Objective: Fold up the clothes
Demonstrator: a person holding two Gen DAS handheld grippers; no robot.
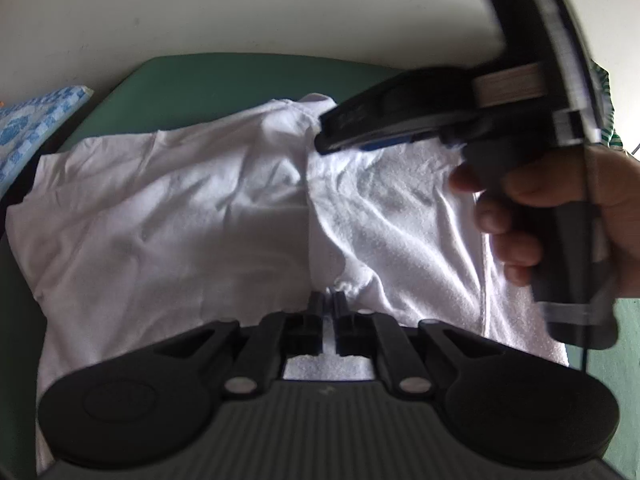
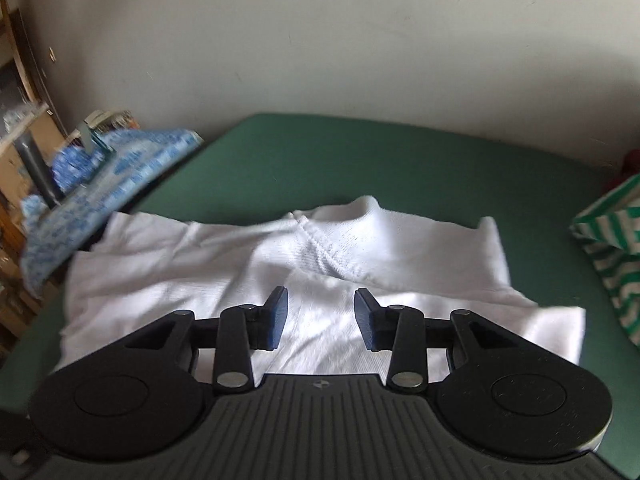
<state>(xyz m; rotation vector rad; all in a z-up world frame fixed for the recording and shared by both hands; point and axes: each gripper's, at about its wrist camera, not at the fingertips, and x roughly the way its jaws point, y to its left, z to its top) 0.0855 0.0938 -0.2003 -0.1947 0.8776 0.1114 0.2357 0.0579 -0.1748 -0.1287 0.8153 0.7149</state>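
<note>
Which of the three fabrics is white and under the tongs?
The white garment on the green surface. The blue patterned cloth lies at the left edge, and the green striped fabric at the right.

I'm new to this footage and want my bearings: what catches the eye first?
A crumpled white garment sprawls across the green table. The left gripper is shut on a bunched fold at the garment's near edge, while the right gripper hangs open above the cloth. A blue-patterned fabric lies at the table's left edge.
</note>
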